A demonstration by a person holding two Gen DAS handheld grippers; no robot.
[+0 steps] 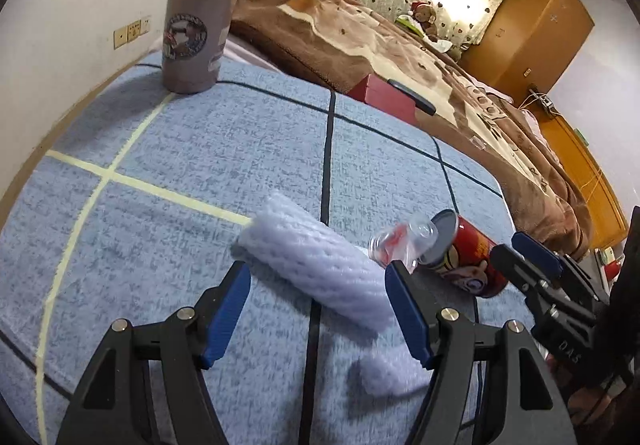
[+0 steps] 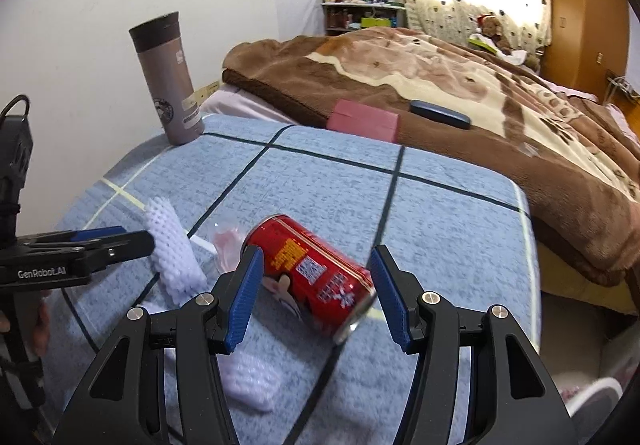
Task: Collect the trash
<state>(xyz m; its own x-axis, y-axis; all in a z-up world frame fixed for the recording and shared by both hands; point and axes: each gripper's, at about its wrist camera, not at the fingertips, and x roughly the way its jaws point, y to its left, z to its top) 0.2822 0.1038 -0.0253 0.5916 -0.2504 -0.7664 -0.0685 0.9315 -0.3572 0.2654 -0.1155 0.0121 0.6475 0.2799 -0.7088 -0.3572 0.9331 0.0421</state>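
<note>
A white foam net sleeve [image 1: 320, 265] lies on the blue checked cloth [image 1: 180, 149]. My left gripper [image 1: 318, 281] is open with its fingers on either side of the sleeve. A second foam piece [image 1: 390, 371] lies nearer, by the right finger. A clear plastic cup [image 1: 402, 239] and a red can [image 1: 468, 255] lie on their sides to the right. In the right wrist view my right gripper [image 2: 316, 281] is open around the red can [image 2: 310, 275], not touching it. The cup [image 2: 228, 249] and the sleeve [image 2: 174, 257] lie to its left.
A tall grey thermos [image 2: 168, 79] stands at the cloth's far left corner. A brown blanket [image 2: 460, 93] covers the bed behind, with a pink box [image 2: 362, 121] and a dark case [image 2: 440, 113] on it. A white bin rim [image 2: 592, 397] shows at lower right.
</note>
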